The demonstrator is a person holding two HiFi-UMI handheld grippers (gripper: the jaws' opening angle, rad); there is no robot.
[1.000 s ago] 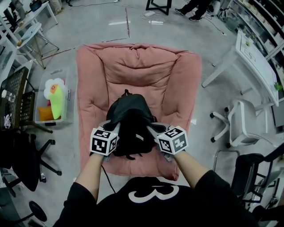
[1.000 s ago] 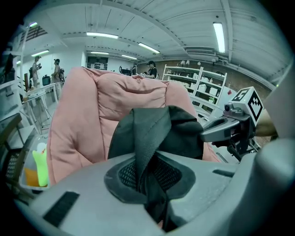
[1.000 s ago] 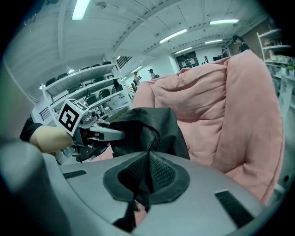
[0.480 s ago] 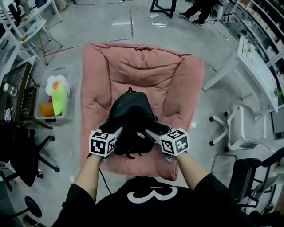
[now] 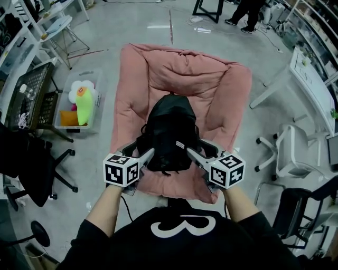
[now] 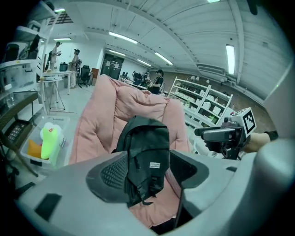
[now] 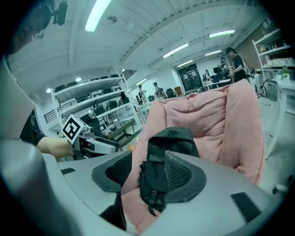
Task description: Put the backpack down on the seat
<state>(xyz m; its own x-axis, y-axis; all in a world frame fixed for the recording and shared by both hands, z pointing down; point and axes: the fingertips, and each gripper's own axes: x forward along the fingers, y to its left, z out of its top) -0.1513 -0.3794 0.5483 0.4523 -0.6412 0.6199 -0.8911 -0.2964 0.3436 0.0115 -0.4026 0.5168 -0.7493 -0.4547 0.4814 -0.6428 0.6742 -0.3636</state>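
Observation:
The black backpack (image 5: 171, 132) rests upright on the pink cushioned seat (image 5: 153, 74), leaning against its back. My left gripper (image 5: 138, 154) is at the bag's lower left and my right gripper (image 5: 202, 153) at its lower right. Both sets of jaws are opening and neither presses on the bag. In the left gripper view the backpack (image 6: 145, 156) shows beyond the spread jaws of the left gripper (image 6: 147, 170), with the right gripper (image 6: 226, 134) off to the side. In the right gripper view the backpack (image 7: 168, 161) stands past the right gripper (image 7: 147, 173), apart from its pads.
A clear bin of plush toys (image 5: 79, 103) sits on the floor left of the seat, beside a black crate rack (image 5: 31, 100) and a black office chair (image 5: 31, 174). A white chair (image 5: 290, 153) and white table (image 5: 311, 74) stand to the right. A person's legs (image 5: 248, 10) are at the far top.
Both grippers went from shut on the backpack to open, letting go of it. The backpack stays on the seat and the grippers have drawn back slightly towards me.

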